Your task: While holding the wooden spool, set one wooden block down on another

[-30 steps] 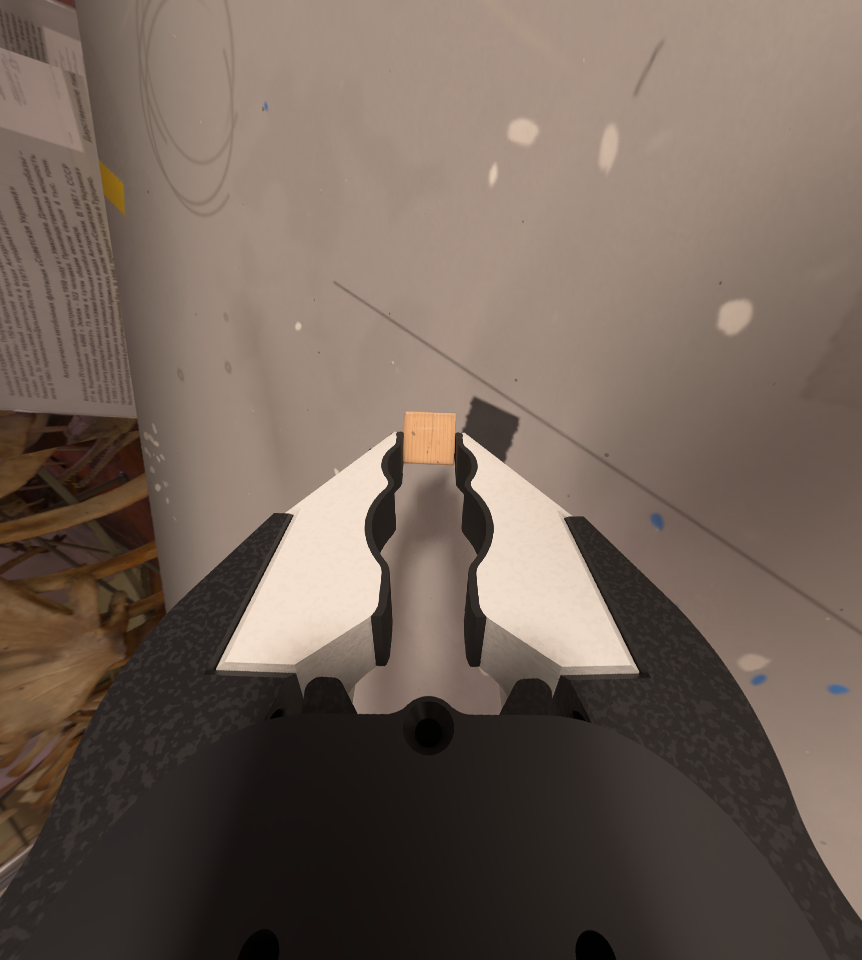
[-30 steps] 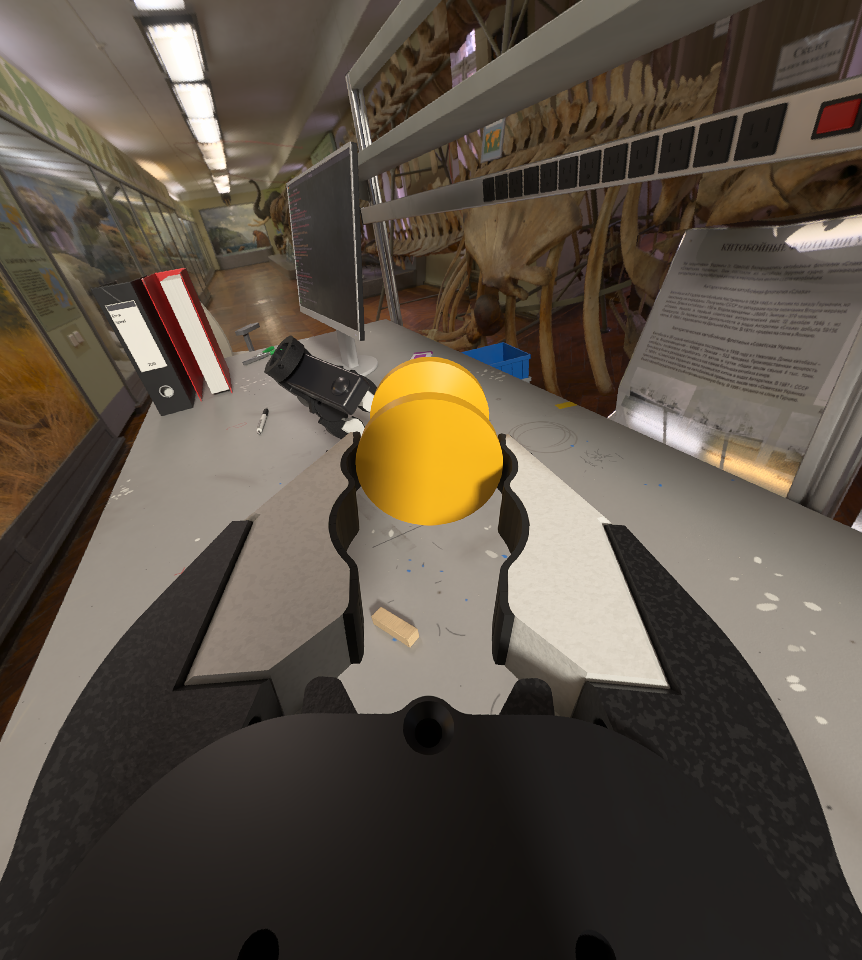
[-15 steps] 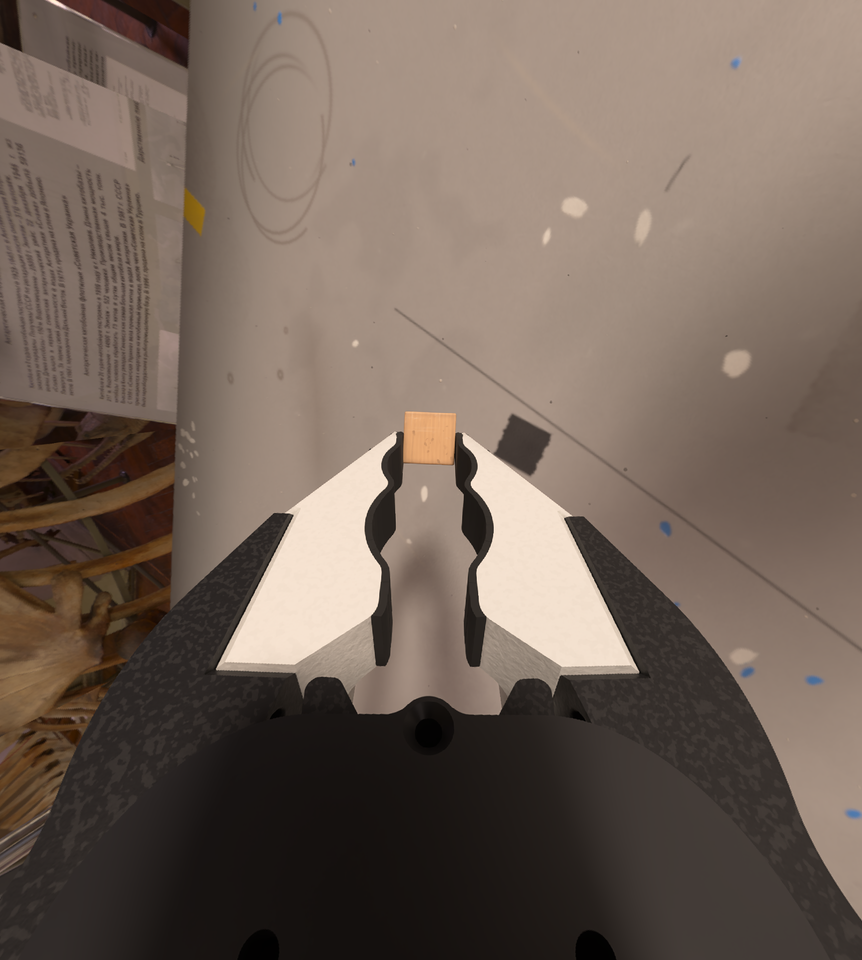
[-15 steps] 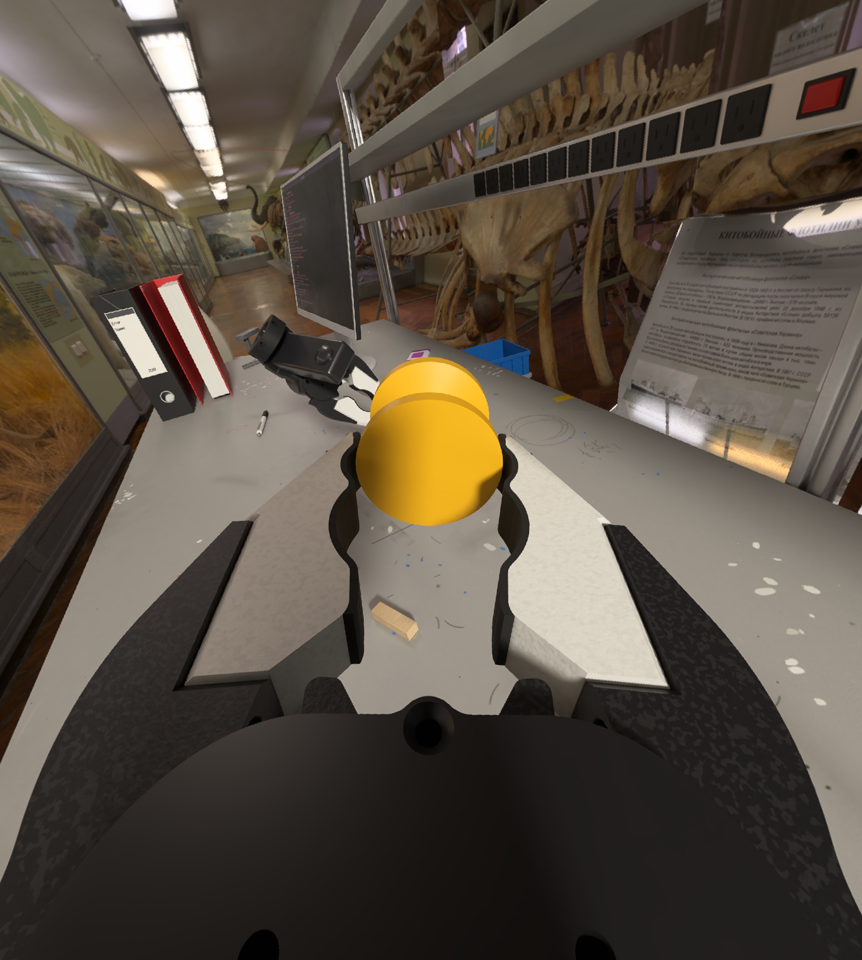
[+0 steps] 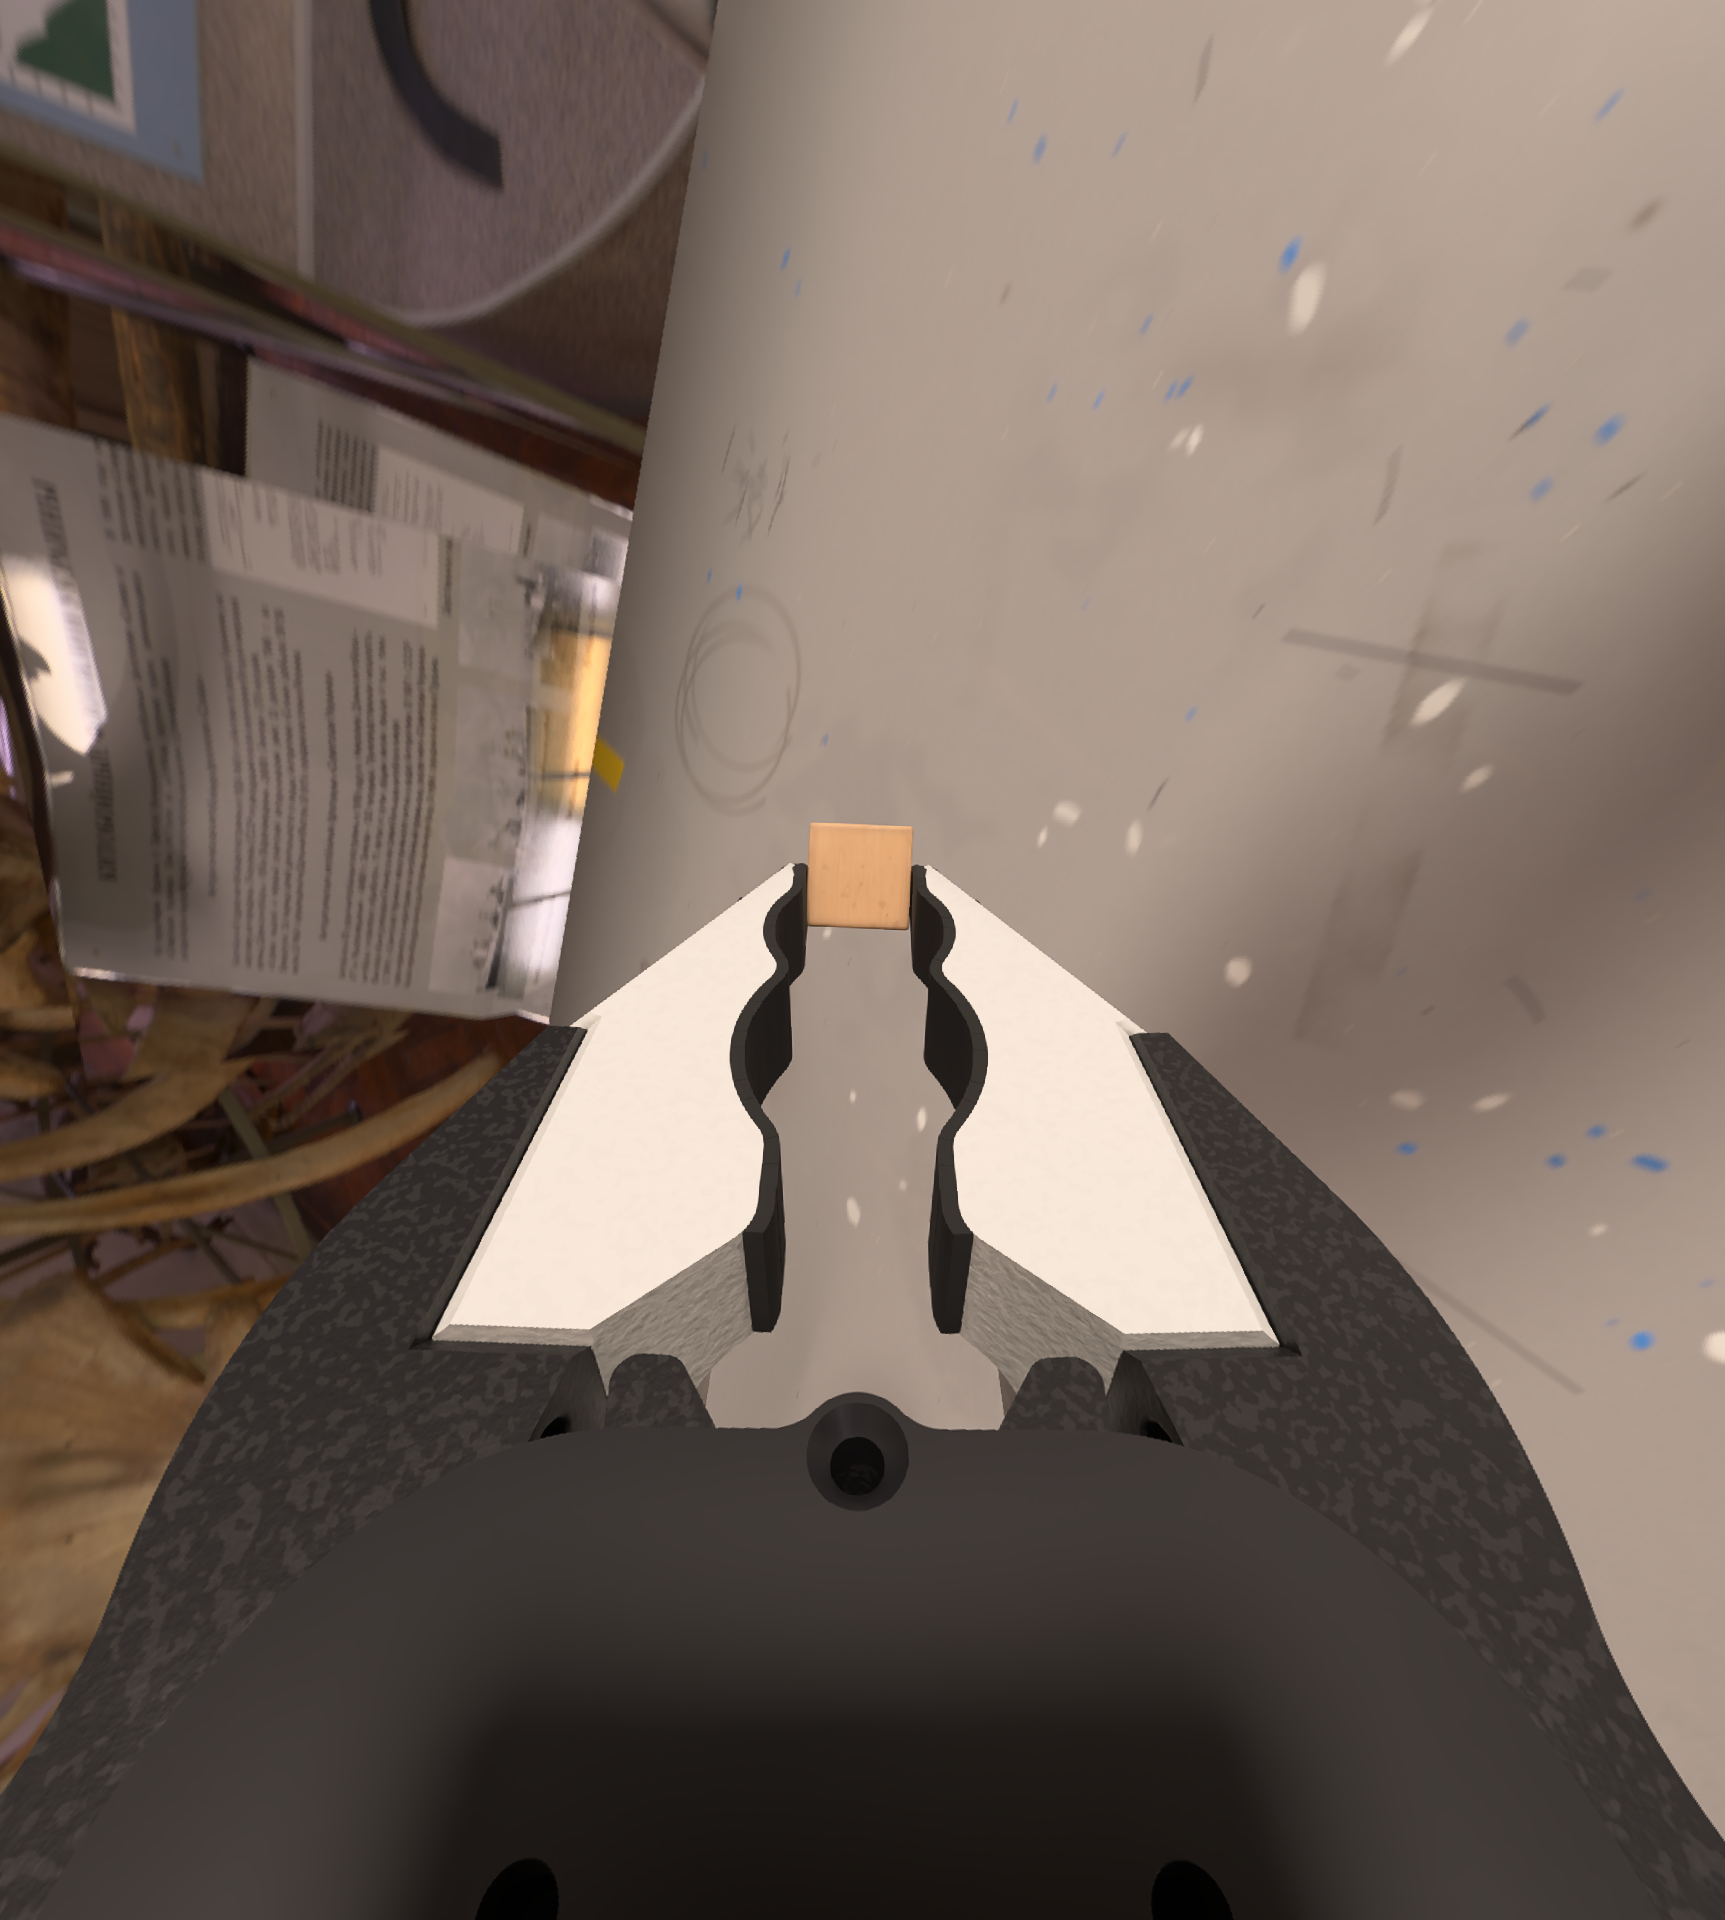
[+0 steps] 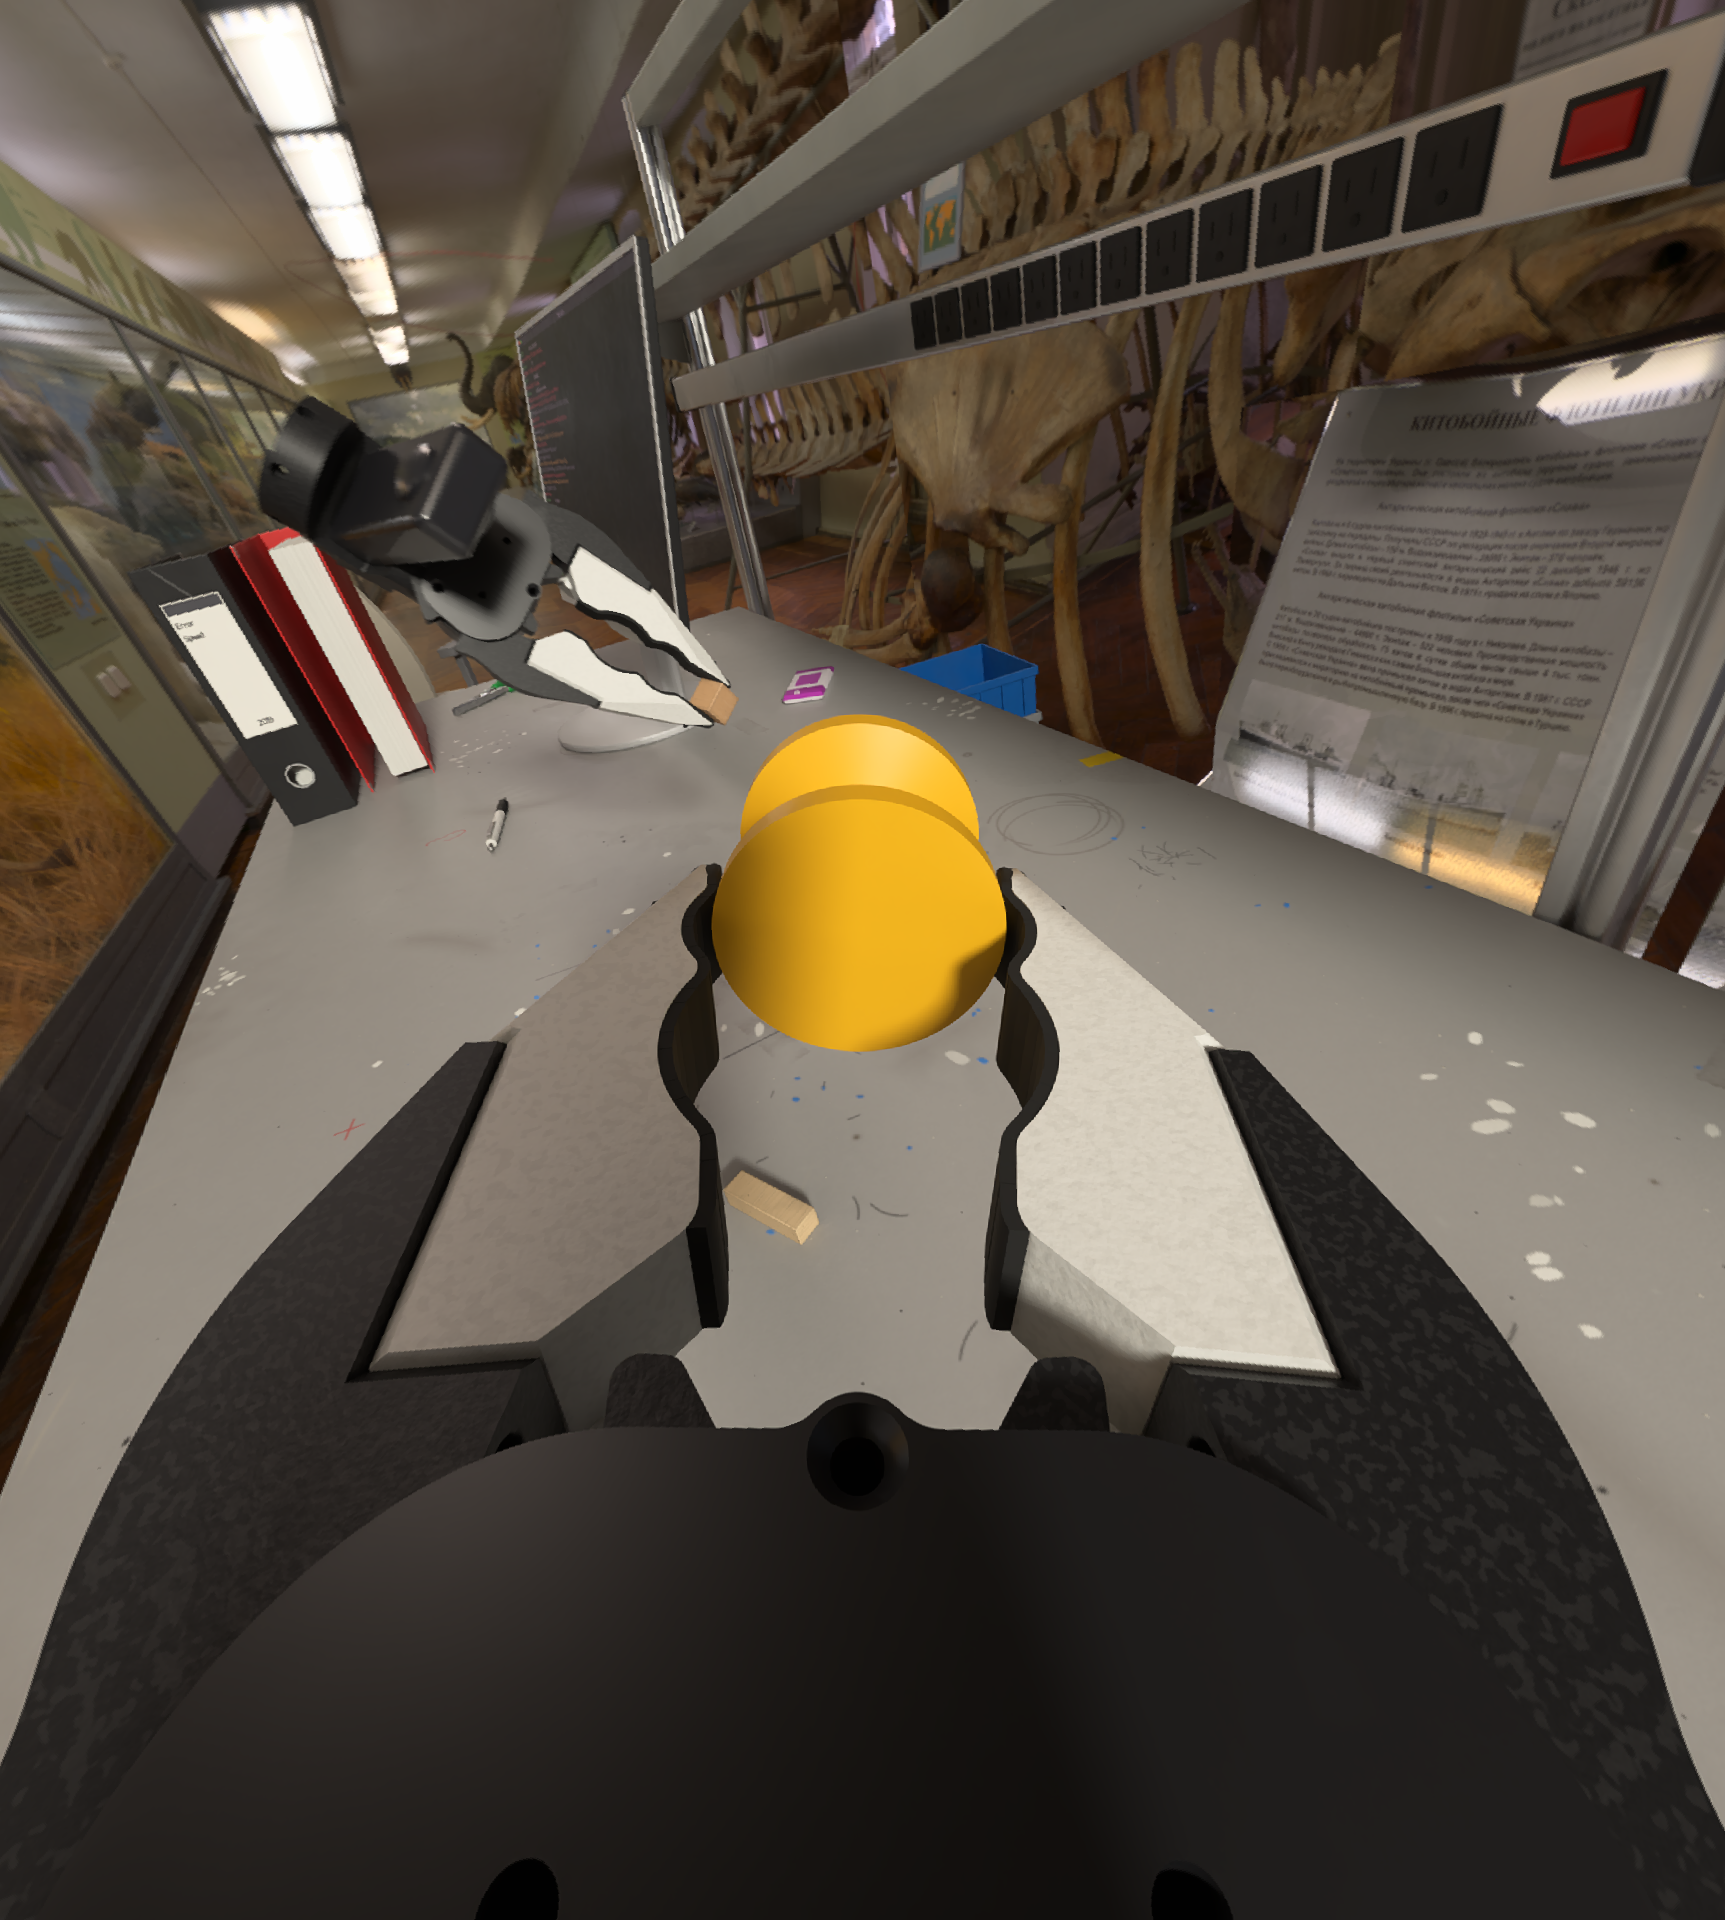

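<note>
Yellow spool (image 6: 858,914) clamped in right gripper (image 6: 853,935). Left gripper (image 5: 859,883) pinches block (image 5: 859,876) aloft; second block (image 6: 771,1205) lies on table (image 6: 422,987). Line up above it, lower flat, then release.

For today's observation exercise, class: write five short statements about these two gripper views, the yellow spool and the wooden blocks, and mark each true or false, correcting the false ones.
1. The right gripper grips the round yellow wooden spool. True.
2. The left gripper is empty. False: it pinches a small square tan wooden block at its fingertips.
3. A pale oblong wooden block lies on the grey speckled table. True.
4. The held block already rests on the oblong block. False: it is in the air, far from it, near the monitor's round base.
5. A black marker pen lies on the table near the upright binders. True.
</note>
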